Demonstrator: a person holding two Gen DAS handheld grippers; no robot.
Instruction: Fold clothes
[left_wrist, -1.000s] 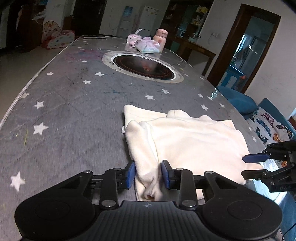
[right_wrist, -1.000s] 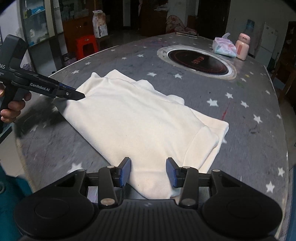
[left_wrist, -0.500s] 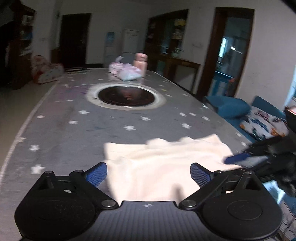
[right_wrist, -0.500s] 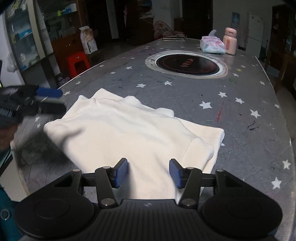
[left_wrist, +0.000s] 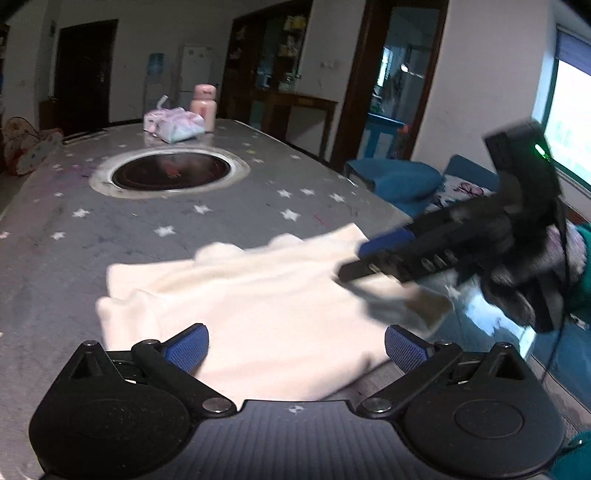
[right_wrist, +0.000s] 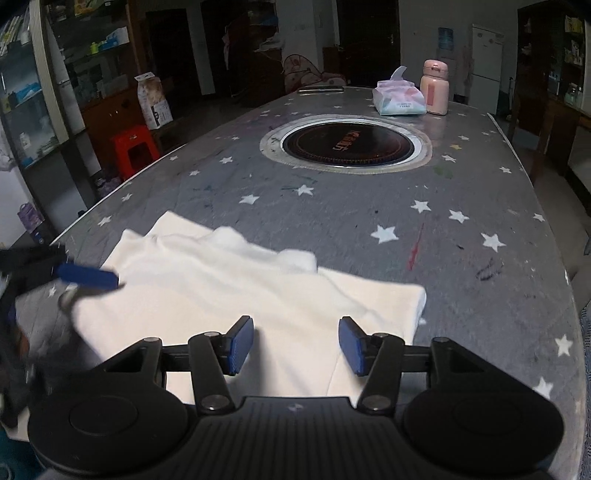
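Note:
A cream-white garment (left_wrist: 266, 306) lies folded flat on the grey star-patterned table (left_wrist: 74, 236); it also shows in the right wrist view (right_wrist: 236, 295). My left gripper (left_wrist: 295, 349) is wide open just above the garment's near edge, holding nothing. My right gripper (right_wrist: 296, 345) is open over the garment's near edge, empty. The right gripper (left_wrist: 365, 258) appears blurred at the right of the left wrist view, over the garment's corner. The left gripper (right_wrist: 88, 282) appears blurred at the left of the right wrist view.
A round black cooktop (right_wrist: 347, 142) is set into the table's middle. A tissue pack (right_wrist: 399, 98) and a pink bottle (right_wrist: 436, 88) stand at the far end. A blue sofa (left_wrist: 399, 177) sits beside the table. A red stool (right_wrist: 135, 147) stands on the floor.
My left gripper let go of the garment's edge, opened wide and lifted. My right gripper pulled back a little and stayed open. The garment lies flatter.

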